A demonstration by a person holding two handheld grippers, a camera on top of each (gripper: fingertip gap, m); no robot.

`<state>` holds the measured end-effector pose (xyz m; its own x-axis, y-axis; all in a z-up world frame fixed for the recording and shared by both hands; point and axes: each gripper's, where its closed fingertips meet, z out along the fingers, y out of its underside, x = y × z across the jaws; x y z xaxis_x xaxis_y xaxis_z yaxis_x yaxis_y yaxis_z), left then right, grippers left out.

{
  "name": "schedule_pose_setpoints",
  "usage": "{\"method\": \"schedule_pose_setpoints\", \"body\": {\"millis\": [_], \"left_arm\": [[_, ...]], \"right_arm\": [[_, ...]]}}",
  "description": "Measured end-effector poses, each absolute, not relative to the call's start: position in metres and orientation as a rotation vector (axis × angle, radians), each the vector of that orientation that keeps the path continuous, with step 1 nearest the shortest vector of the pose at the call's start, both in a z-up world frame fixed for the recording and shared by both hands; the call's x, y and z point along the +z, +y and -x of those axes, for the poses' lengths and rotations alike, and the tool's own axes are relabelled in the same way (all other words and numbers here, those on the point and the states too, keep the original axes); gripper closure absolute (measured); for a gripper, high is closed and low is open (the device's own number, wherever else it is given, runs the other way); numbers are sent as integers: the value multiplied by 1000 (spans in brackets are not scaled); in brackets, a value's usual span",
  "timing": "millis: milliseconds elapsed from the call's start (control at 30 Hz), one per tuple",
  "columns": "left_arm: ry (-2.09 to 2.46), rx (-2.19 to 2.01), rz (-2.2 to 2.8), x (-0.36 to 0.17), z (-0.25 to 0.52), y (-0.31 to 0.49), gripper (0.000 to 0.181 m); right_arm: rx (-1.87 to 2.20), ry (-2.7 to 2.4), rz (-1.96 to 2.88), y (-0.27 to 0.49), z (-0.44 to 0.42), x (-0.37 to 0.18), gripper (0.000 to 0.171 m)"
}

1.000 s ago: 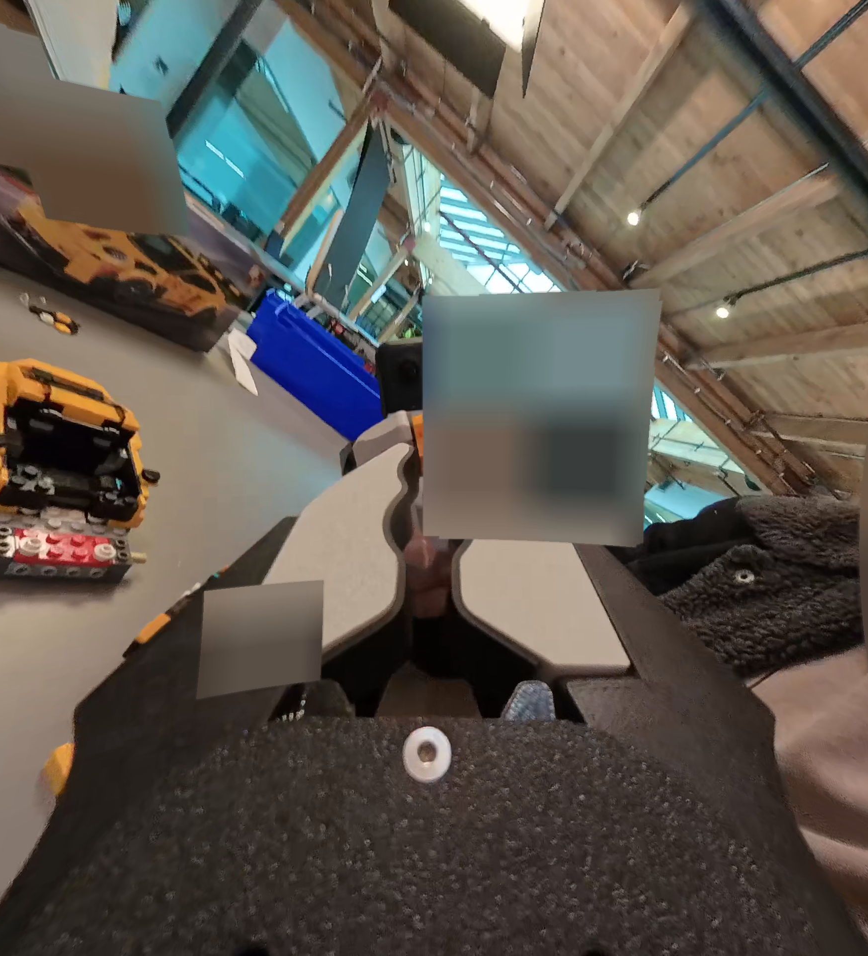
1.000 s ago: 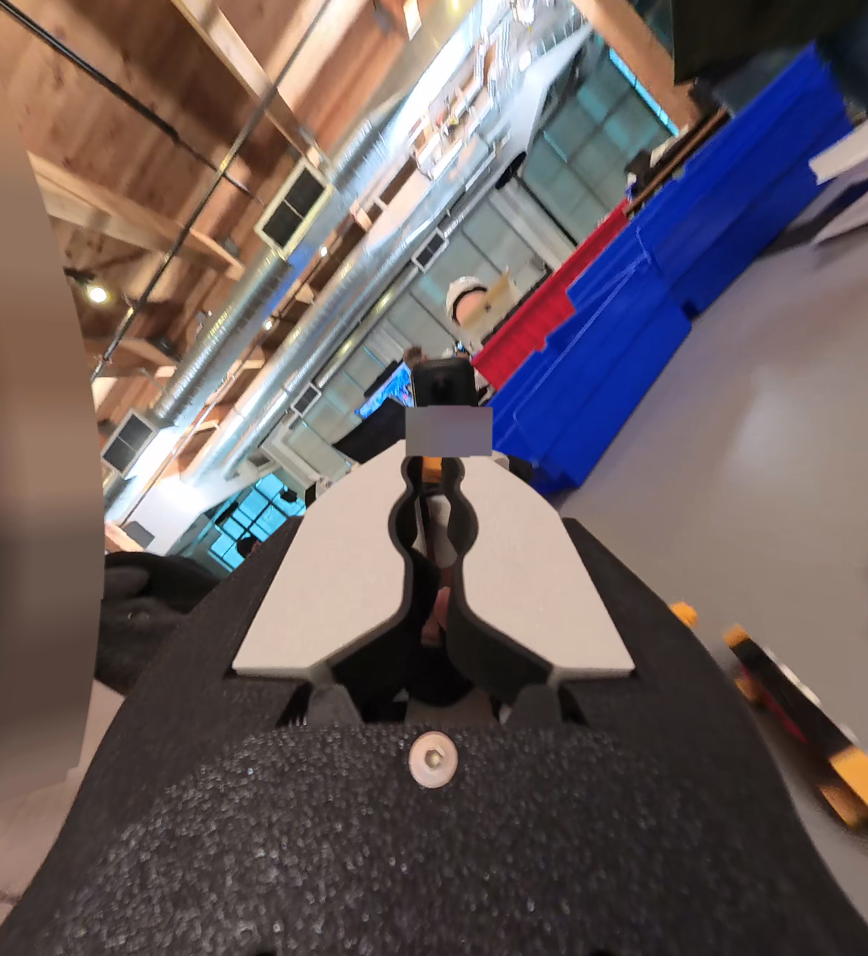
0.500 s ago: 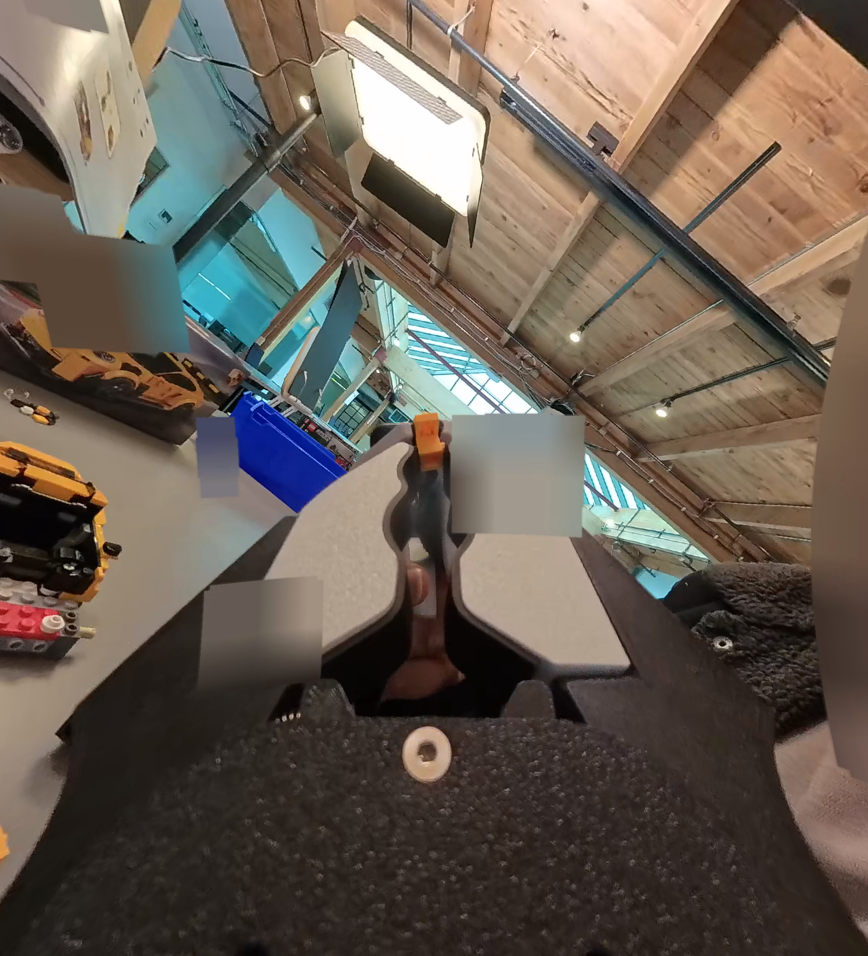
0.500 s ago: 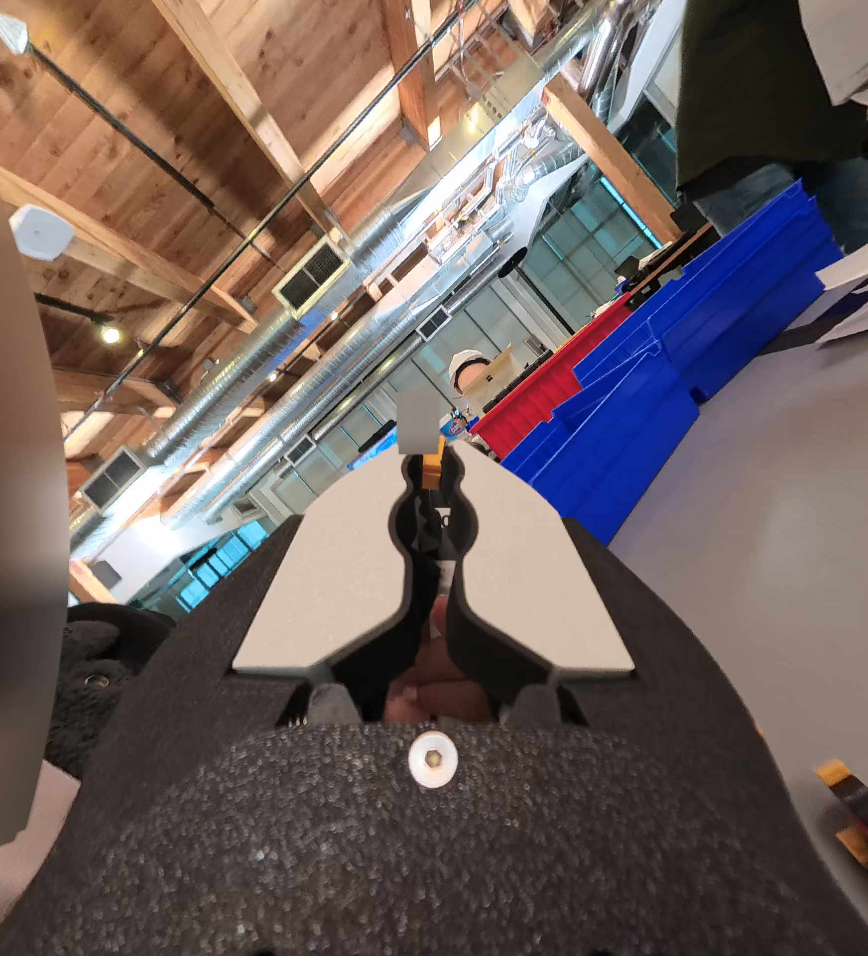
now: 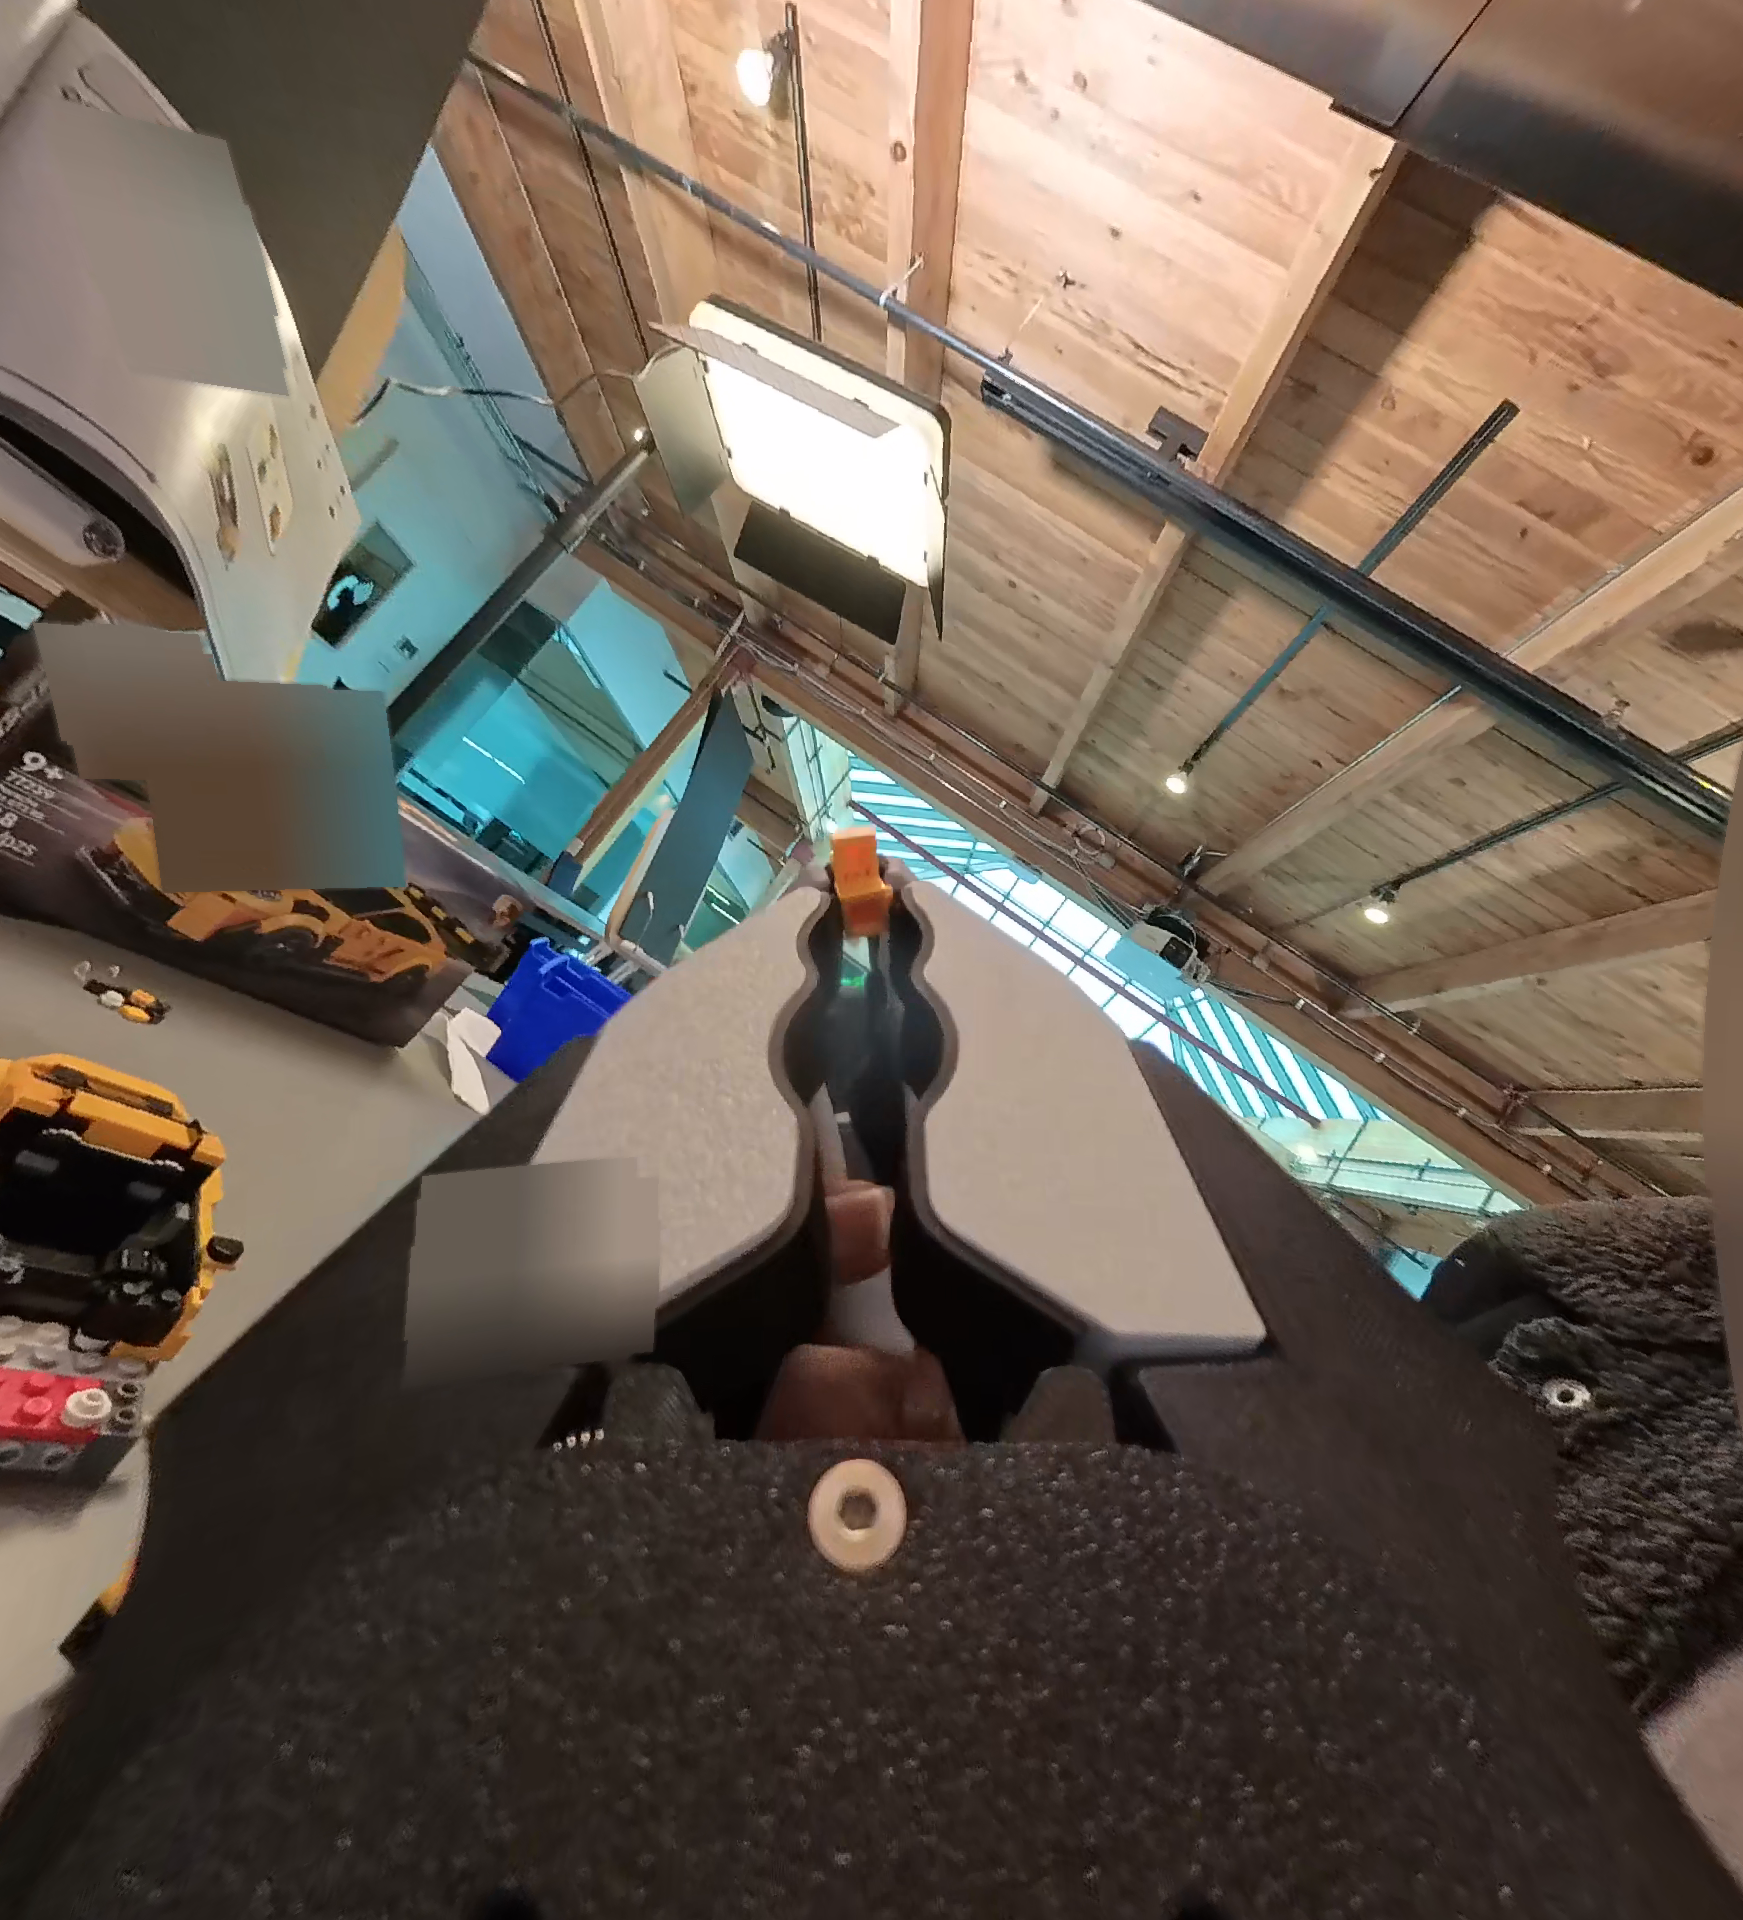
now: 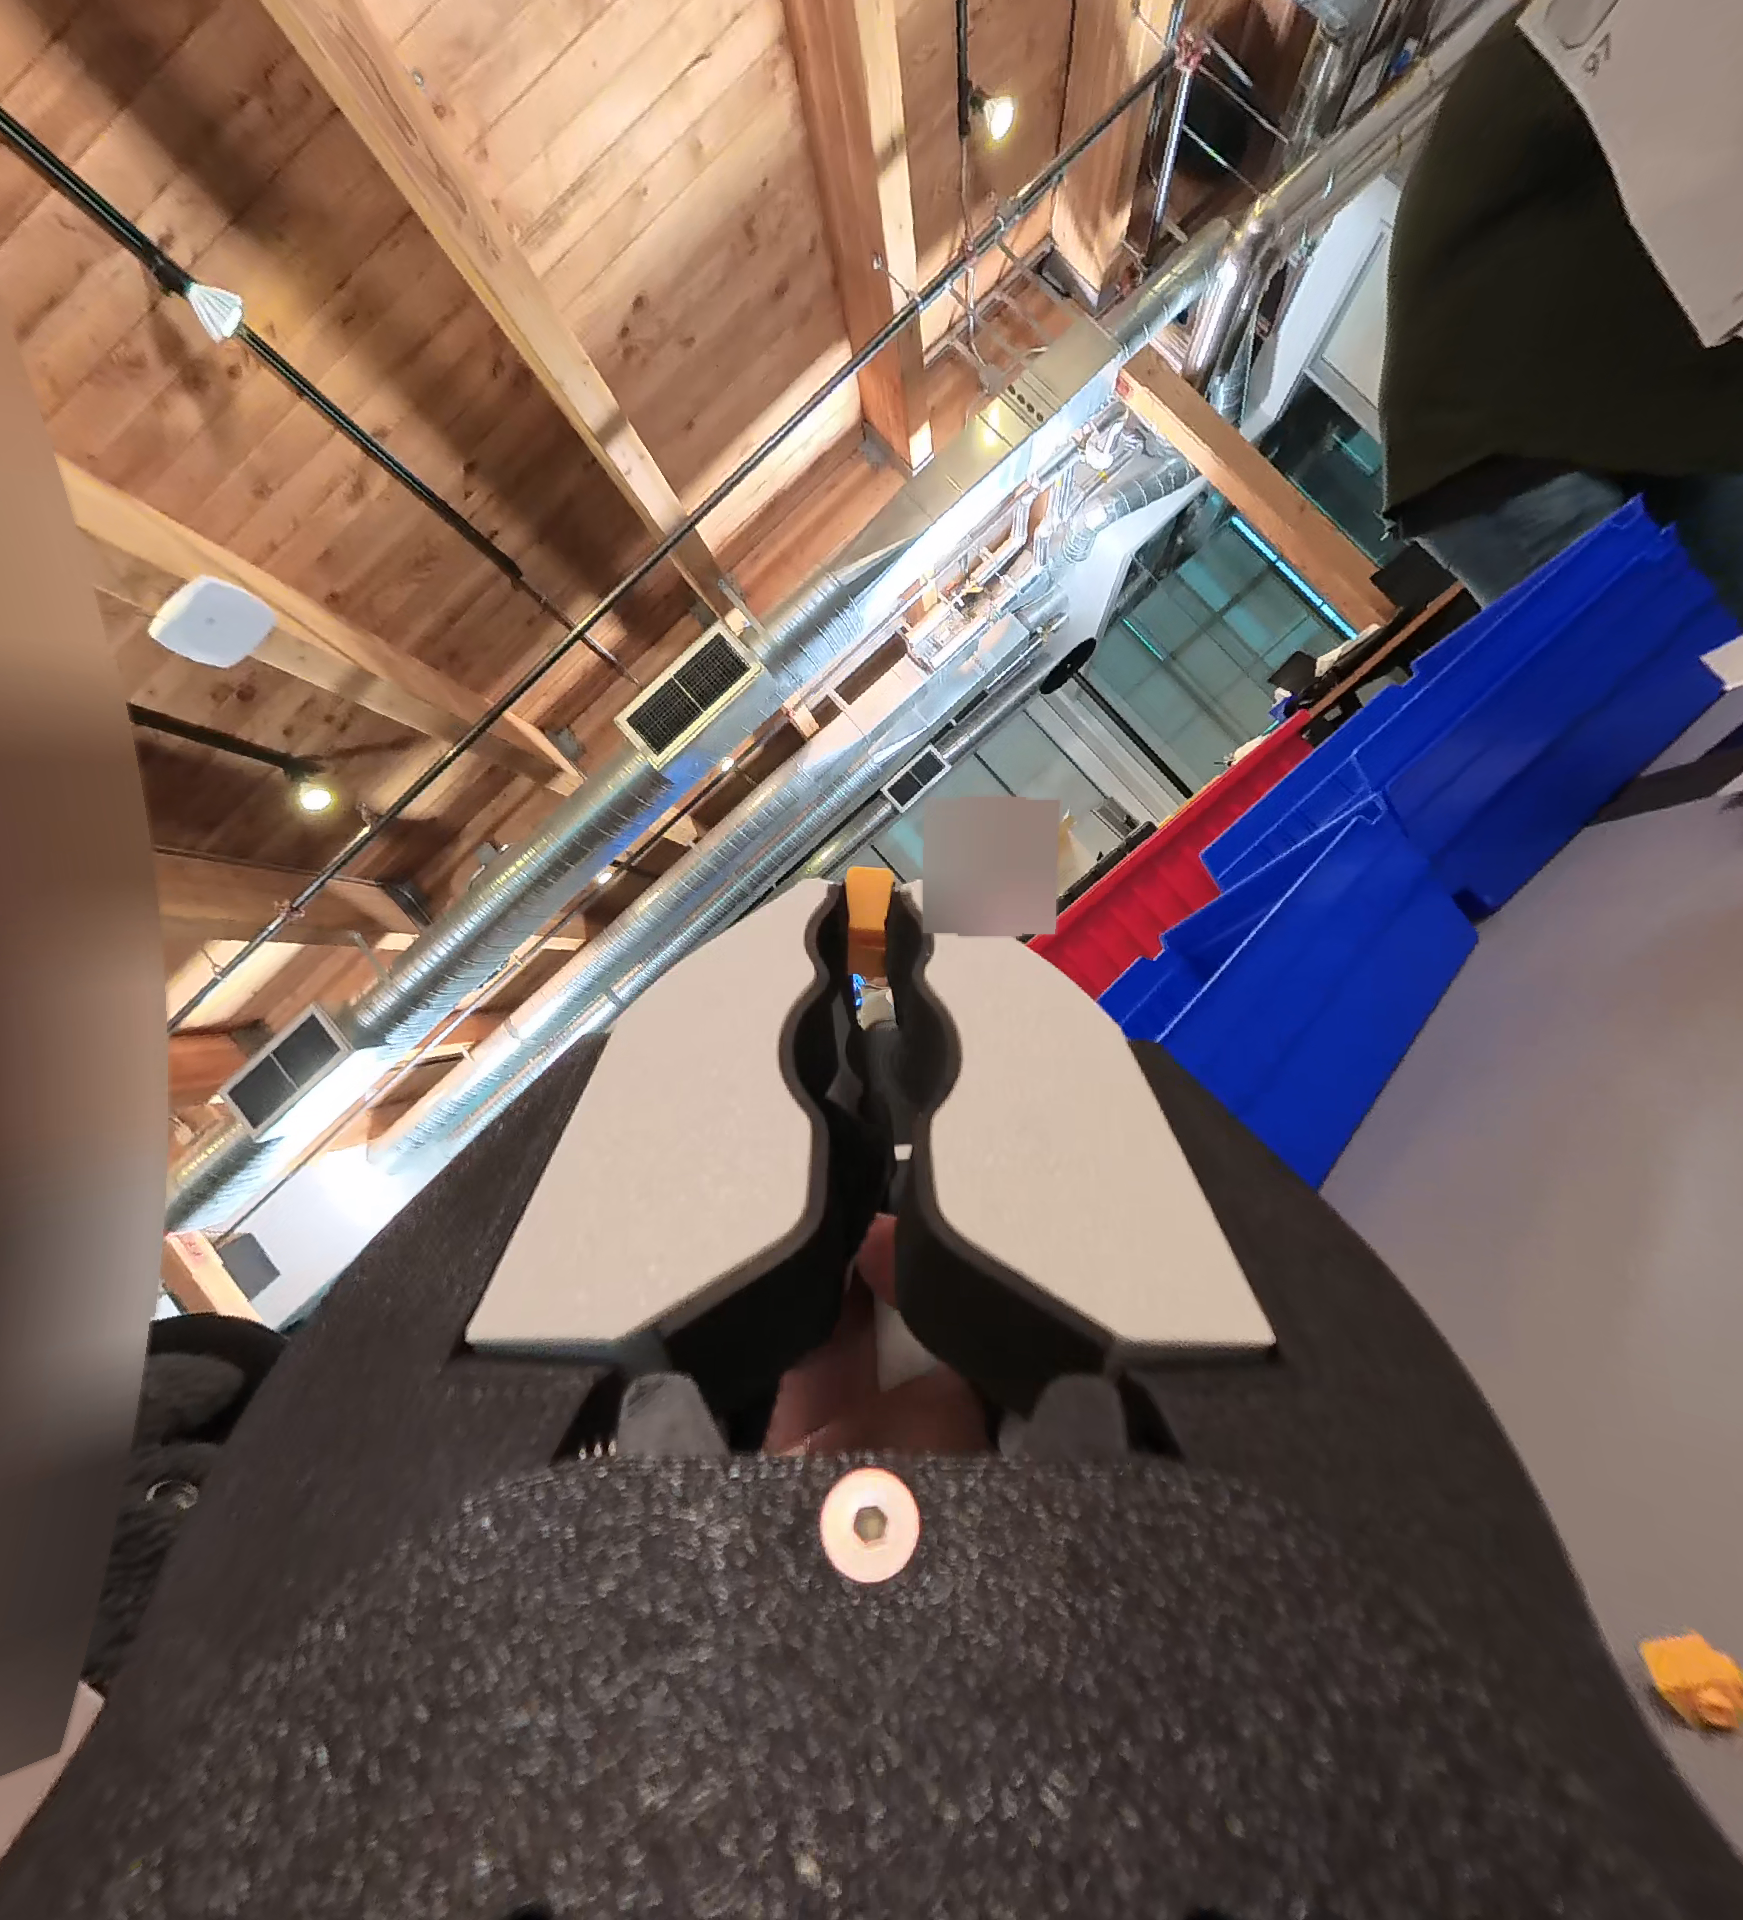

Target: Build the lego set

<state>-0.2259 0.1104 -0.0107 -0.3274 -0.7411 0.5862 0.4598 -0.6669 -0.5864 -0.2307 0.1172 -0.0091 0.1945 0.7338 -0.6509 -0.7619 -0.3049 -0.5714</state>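
A small orange plastic brick is pinched at the nearly closed left tool, frame centre; the right tool is clamped on an orange piece. Mating looks next; the half-built orange car waits lower left on the bench.

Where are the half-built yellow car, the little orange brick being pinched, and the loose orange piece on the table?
Half-built yellow car (image 5: 56,1174): left wrist view, on its yellow and black body.
Little orange brick (image 5: 859,881): left wrist view, on its front face.
Loose orange piece (image 6: 1690,1691): right wrist view, on its top.
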Motion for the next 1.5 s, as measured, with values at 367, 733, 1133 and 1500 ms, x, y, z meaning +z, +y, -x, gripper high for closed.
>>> {"method": "schedule_pose_setpoints", "body": {"millis": [367, 733, 1133, 1500], "left_arm": [[456, -1938, 1137, -14, 218, 103, 172], [470, -1803, 1141, -18, 208, 96, 171], [430, -1989, 993, 2, 222, 90, 172], [437, -2044, 1001, -2, 223, 91, 171]], "right_arm": [[1410, 29, 1141, 113, 227, -11, 163], [1348, 48, 1113, 112, 218, -15, 162], [1298, -211, 1191, 94, 227, 13, 158], [1328, -199, 1226, 95, 221, 7, 163]]}}
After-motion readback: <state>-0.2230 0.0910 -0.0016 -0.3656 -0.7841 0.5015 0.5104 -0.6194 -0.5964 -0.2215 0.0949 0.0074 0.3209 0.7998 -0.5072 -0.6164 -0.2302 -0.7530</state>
